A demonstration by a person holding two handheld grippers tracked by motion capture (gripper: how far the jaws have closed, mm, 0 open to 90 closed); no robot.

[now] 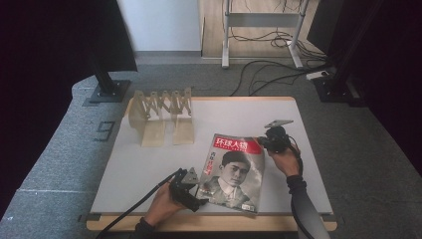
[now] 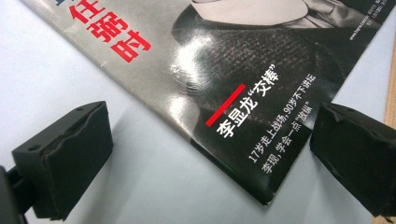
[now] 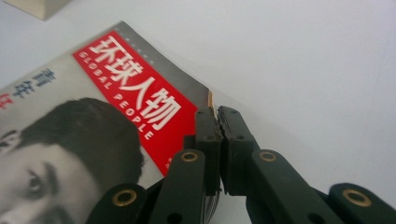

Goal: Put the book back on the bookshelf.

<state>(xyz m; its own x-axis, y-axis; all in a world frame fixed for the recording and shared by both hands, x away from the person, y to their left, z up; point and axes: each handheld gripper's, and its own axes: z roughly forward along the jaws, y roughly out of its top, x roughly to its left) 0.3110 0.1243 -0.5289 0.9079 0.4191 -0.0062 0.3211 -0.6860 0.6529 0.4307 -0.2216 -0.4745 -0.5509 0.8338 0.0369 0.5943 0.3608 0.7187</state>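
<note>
2 tools: right tool [image 3: 217,116] pinches the magazine's [image 1: 234,169] half-hidden corner; left tool [image 2: 205,154] gapes.

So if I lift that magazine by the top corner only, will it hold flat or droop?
Probably droop: the magazine looks thin and soft-bound, pinched at one corner by the right tool. Its glossy cover may slip. The open left tool, straddling the bottom corner, could support it.

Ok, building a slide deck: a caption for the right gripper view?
Right claw shut on the top corner of a magazine lying on the white table.
</note>
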